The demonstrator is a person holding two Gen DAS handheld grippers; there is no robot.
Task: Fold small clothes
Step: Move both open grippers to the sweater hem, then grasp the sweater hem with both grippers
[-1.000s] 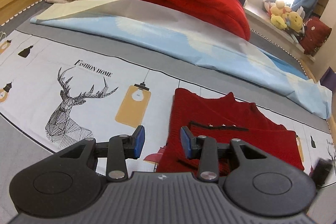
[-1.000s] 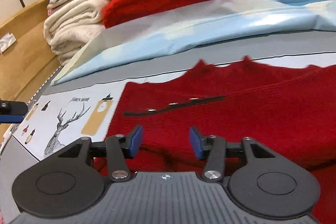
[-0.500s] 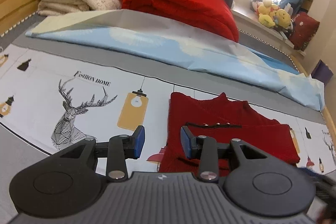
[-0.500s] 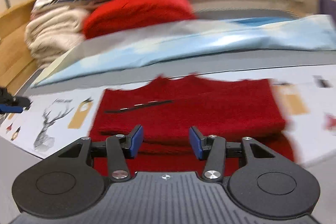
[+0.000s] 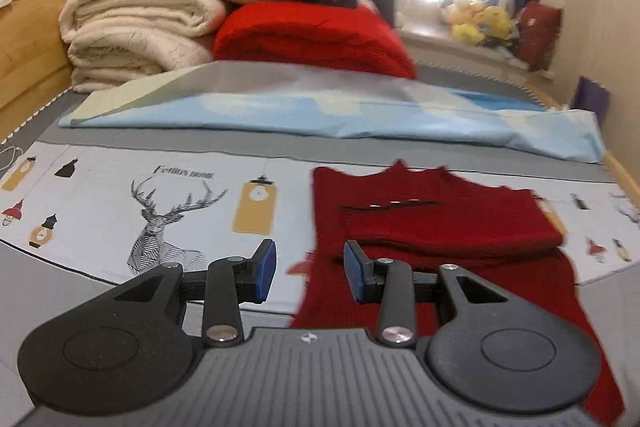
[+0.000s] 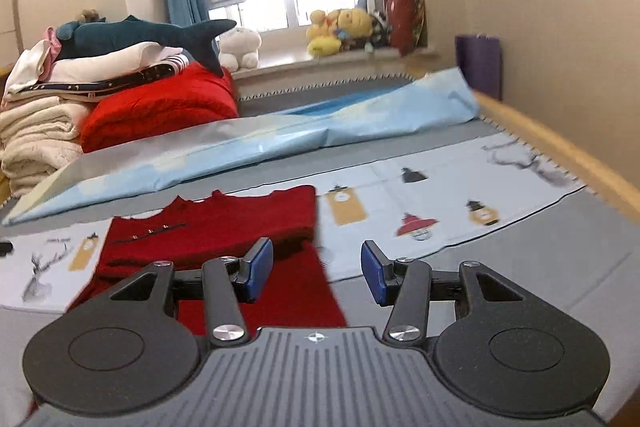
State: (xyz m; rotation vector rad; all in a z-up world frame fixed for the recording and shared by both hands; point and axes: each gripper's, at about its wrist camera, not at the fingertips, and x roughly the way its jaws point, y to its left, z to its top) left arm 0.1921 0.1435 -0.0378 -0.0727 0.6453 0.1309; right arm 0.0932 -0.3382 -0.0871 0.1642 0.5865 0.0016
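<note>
A dark red knitted garment point(image 5: 432, 227) lies flat on the printed bed sheet, its top part folded over, with a black strip with small metal studs point(image 5: 390, 205) across it. It also shows in the right wrist view point(image 6: 216, 231). My left gripper point(image 5: 309, 269) is open and empty, above the garment's near left edge. My right gripper point(image 6: 317, 269) is open and empty, held above and to the right of the garment's lower part.
A folded light blue sheet point(image 5: 320, 111) lies across the bed behind the garment. A red blanket point(image 5: 312, 39) and cream blankets point(image 5: 132, 35) are stacked at the back left. Plush toys point(image 6: 340, 31) sit on the window ledge. The wooden bed rail point(image 6: 560, 155) runs along the right.
Both grippers have pulled back and up from the garment, and the right one has swung to the right. Both jaws look wider apart than before. The garment stays folded on the sheet.
</note>
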